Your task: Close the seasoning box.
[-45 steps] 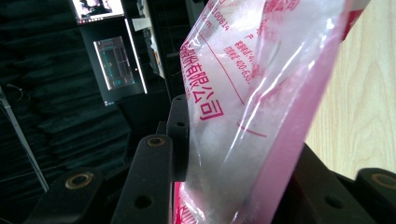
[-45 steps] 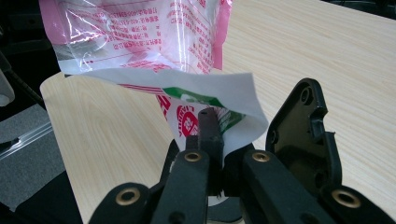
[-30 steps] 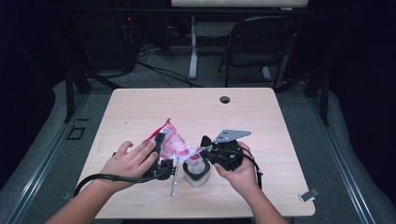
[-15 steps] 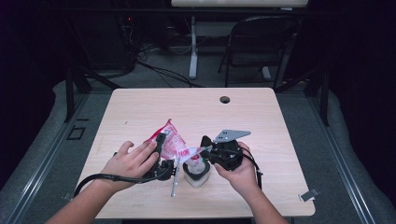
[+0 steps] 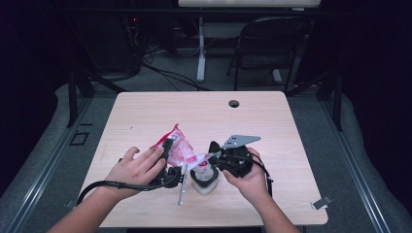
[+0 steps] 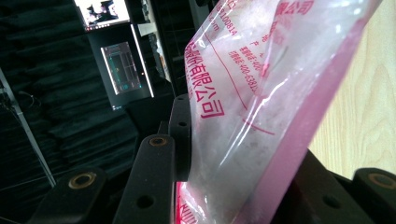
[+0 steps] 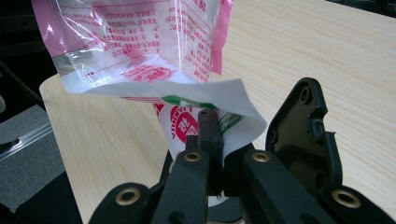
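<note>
A pink-and-clear plastic bag (image 5: 180,148) with red print and white grains inside is held up over the table's front middle. My left gripper (image 5: 166,151) is shut on the bag's body; in the left gripper view the bag (image 6: 252,107) fills the space between the two black jaws. My right gripper (image 5: 214,154) is shut on the bag's torn white corner (image 7: 219,100), pinched at the fingertips (image 7: 208,125). A small white container (image 5: 204,182) stands on the table just below the corner. Both hands rest low near the front edge.
A thin metal tool (image 5: 183,187) lies on the wooden table (image 5: 291,141) beside the container. A round cable hole (image 5: 234,103) sits near the far edge. A folding chair (image 5: 272,43) stands behind the table. A small clip (image 5: 320,203) hangs at the front right corner.
</note>
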